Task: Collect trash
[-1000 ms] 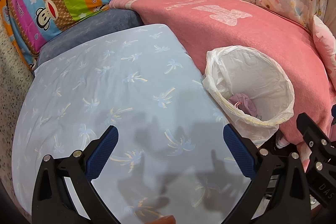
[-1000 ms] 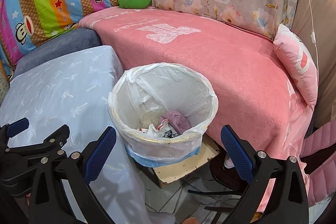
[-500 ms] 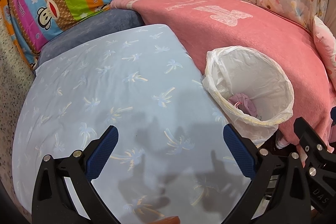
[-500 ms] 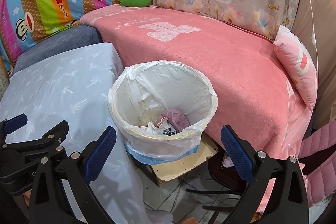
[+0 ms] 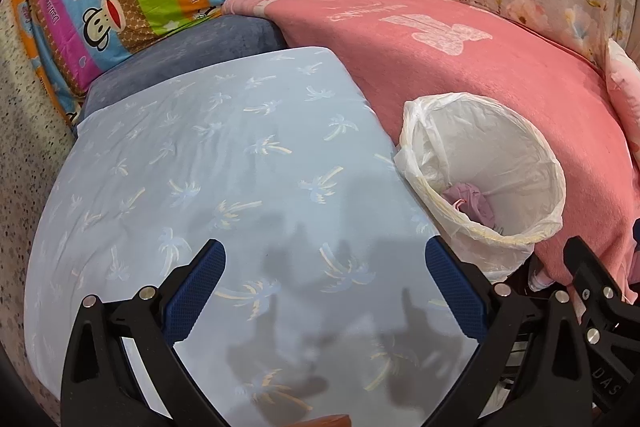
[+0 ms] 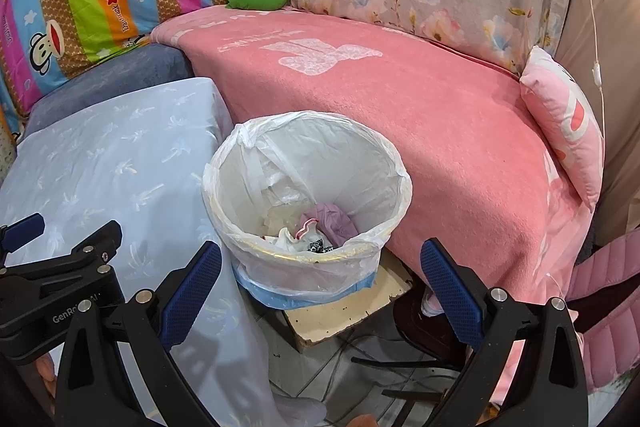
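Closer now, bin (image 6: 308, 195) ahead of right tool (image 6: 320, 291).

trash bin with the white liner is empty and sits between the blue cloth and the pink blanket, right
Not quite. The trash bin is not empty: the right wrist view shows crumpled trash at its bottom. It does sit between the blue cloth and the pink blanket.
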`<action>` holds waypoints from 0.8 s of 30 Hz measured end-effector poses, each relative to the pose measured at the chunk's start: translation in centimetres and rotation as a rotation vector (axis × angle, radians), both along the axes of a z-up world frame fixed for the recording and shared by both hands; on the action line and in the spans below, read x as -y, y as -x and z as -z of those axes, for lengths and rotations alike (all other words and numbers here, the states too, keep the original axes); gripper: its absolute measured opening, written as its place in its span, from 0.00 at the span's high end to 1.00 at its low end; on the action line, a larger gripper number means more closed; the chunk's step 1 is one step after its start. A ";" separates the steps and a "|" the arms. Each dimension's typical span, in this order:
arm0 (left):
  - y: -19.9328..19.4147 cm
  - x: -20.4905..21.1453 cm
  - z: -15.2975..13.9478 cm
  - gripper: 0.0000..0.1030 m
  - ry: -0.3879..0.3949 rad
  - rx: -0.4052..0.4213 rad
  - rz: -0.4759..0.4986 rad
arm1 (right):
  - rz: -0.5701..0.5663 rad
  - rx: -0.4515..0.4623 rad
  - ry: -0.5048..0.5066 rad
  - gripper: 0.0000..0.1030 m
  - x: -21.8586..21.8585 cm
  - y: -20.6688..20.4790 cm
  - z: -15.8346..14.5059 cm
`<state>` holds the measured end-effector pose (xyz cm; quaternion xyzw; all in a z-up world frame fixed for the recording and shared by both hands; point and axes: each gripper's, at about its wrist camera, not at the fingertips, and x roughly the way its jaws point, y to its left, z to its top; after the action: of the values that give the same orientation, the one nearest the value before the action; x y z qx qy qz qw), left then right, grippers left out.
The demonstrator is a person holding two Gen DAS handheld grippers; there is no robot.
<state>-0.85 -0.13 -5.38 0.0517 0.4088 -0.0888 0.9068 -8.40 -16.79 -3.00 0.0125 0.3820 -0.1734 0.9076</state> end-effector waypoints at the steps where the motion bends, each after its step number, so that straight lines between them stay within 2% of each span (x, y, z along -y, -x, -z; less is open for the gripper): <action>1: 0.0 0.0 0.0 0.07 -0.002 0.002 0.000 | 0.000 -0.001 0.000 0.06 0.0 0.1 0.0; 24: 0.5 0.3 0.0 0.07 -0.007 -0.004 -0.016 | 0.006 -0.008 -0.001 0.06 0.6 0.3 0.2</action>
<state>-1.35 -0.40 -5.38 0.0516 0.4112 -0.0802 0.9066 -8.72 -17.35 -3.18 0.0133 0.3856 -0.1758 0.9057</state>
